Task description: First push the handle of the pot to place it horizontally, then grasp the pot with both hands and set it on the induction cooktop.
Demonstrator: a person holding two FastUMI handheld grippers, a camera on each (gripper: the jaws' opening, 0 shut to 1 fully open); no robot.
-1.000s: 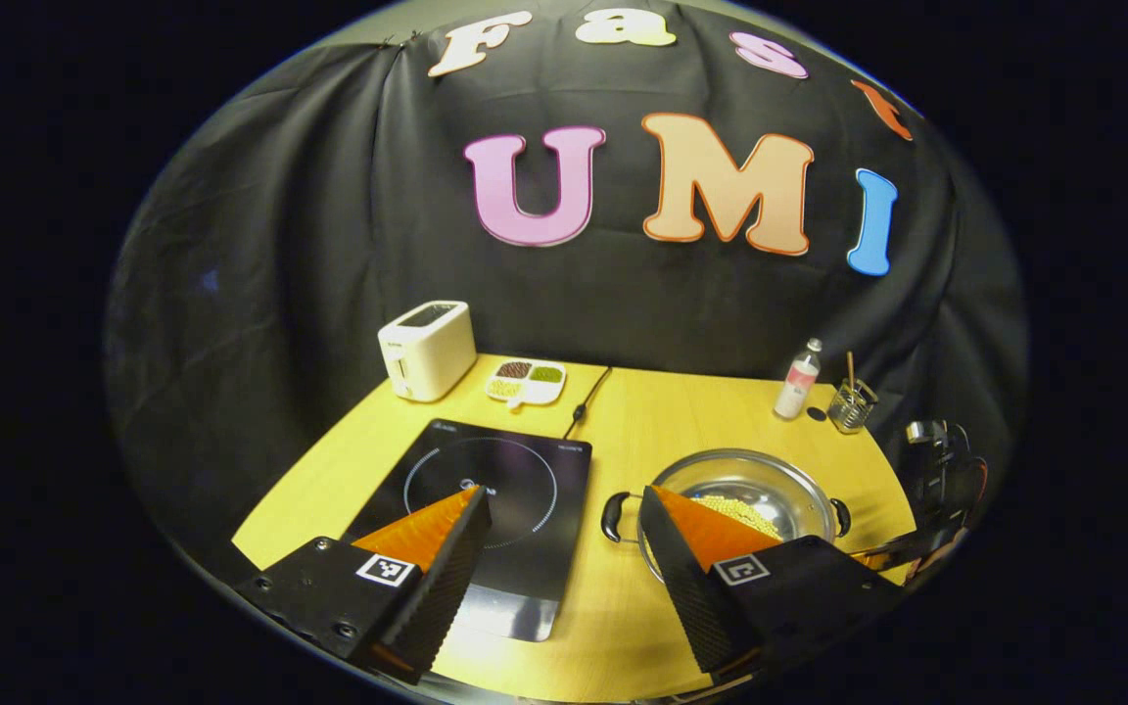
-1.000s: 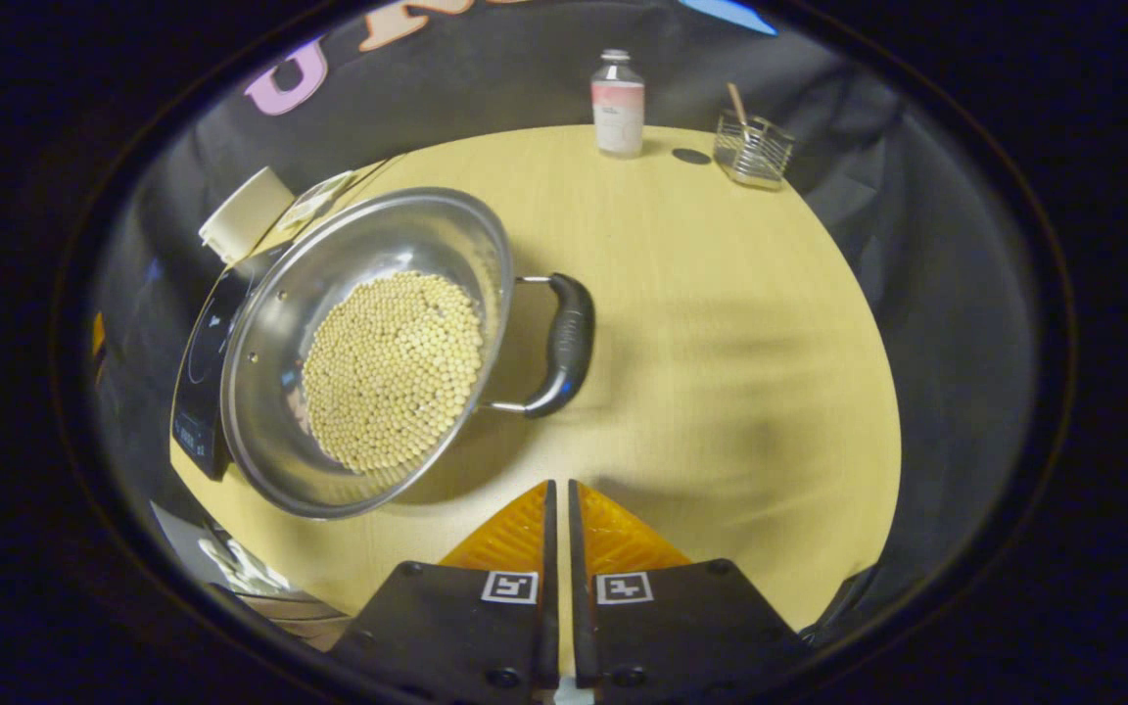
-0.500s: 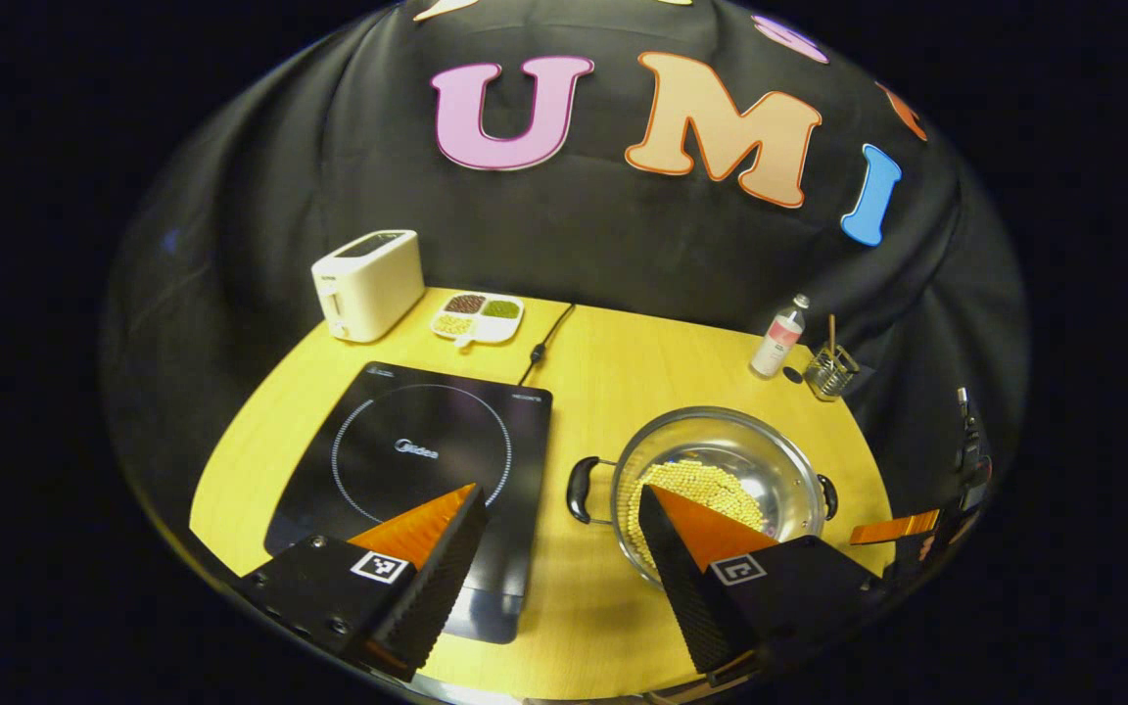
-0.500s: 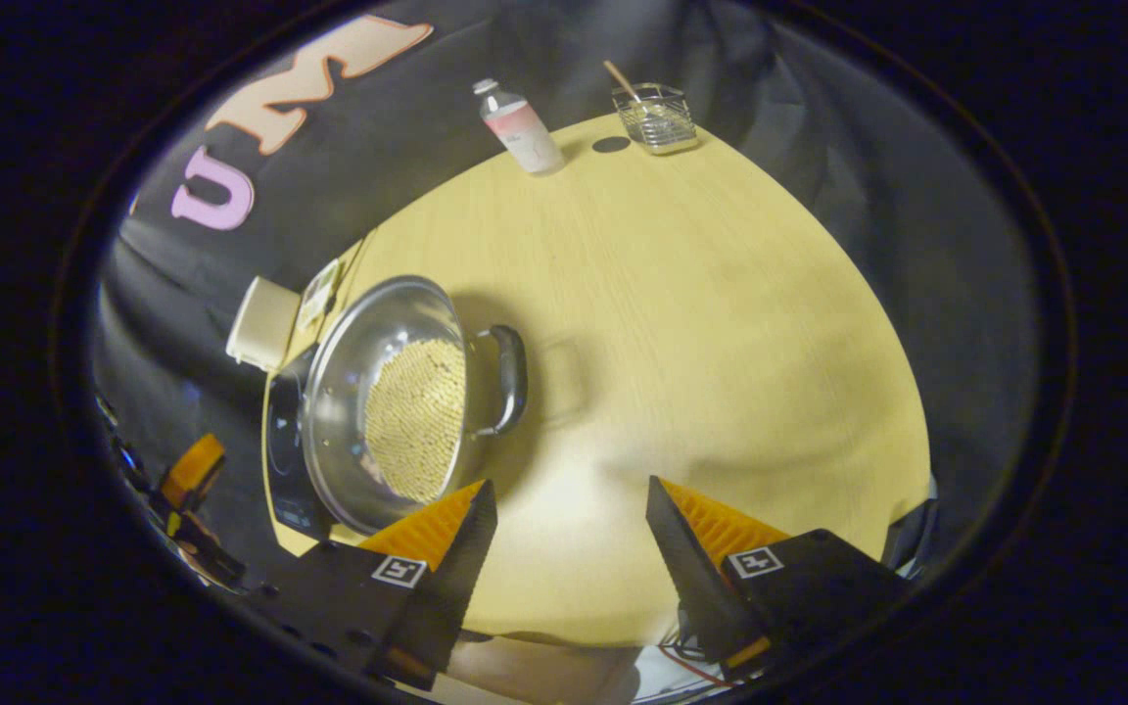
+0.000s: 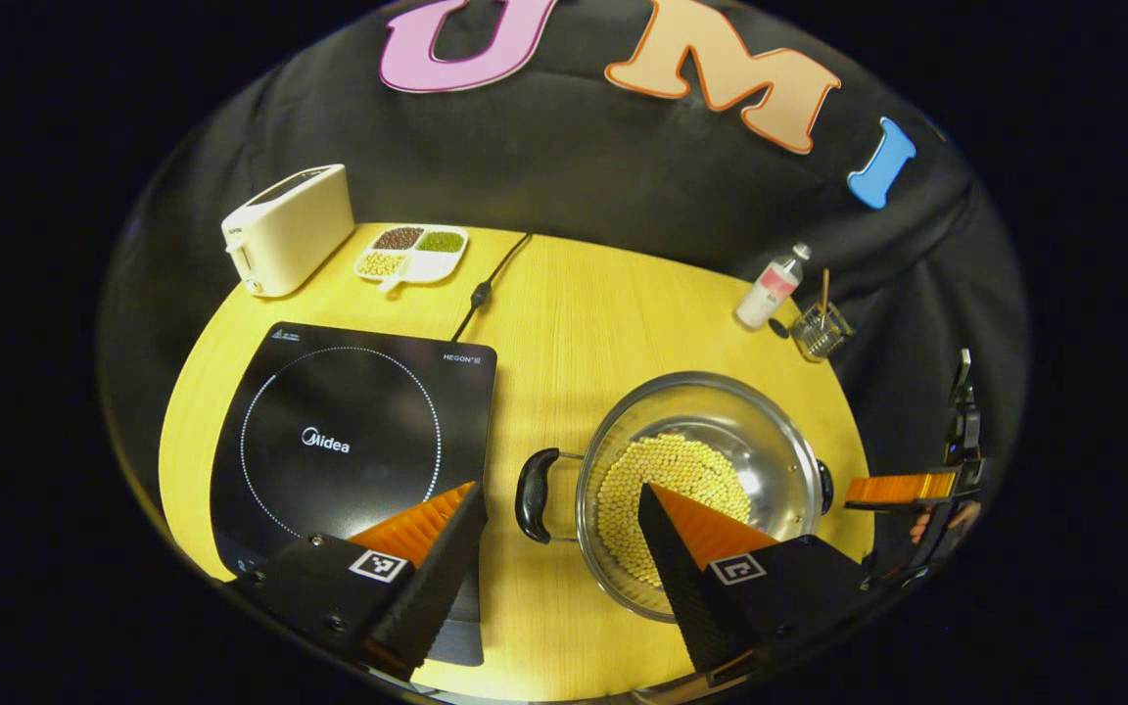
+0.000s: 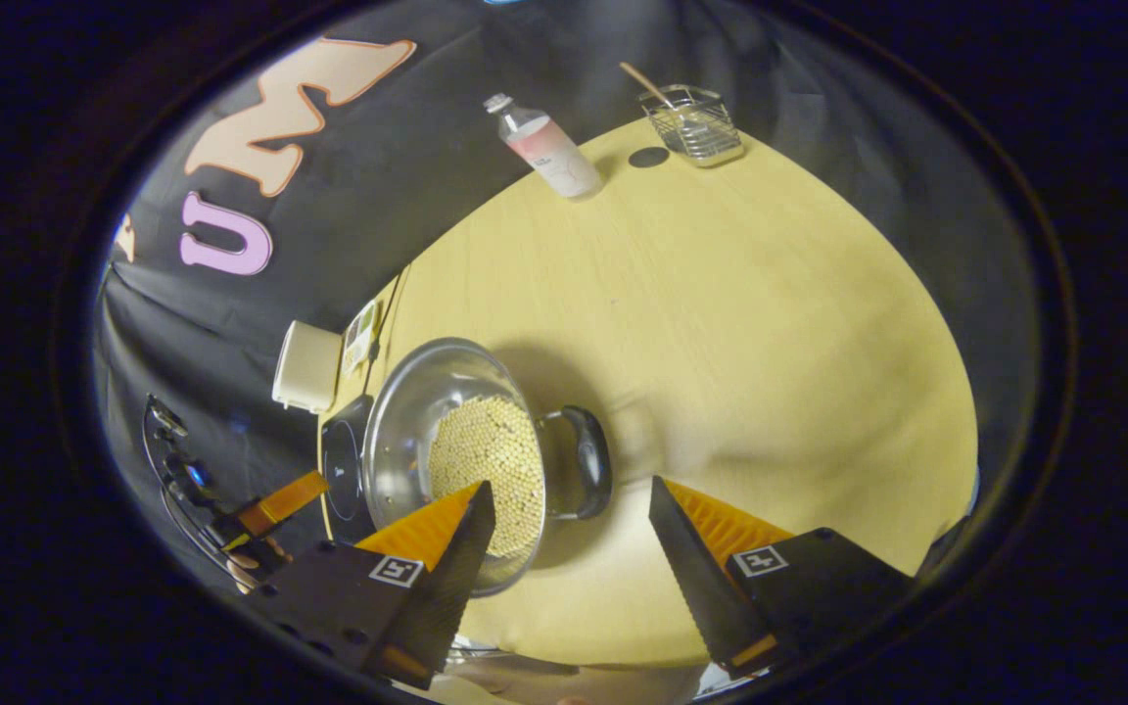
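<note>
A white brand mark is printed at the centre of the cooktop [image 5: 349, 431], lower left of the left gripper view. The pot [image 5: 701, 480] is set right of it on the table [image 5: 584, 323]. Both the left gripper [image 5: 559, 529] and right gripper [image 6: 569, 524] are held wide apart, empty.

Left gripper [image 5: 559, 509], jaws apart, hovers above pot [image 5: 701, 490] beside induction cooktop [image 5: 349, 441].
</note>
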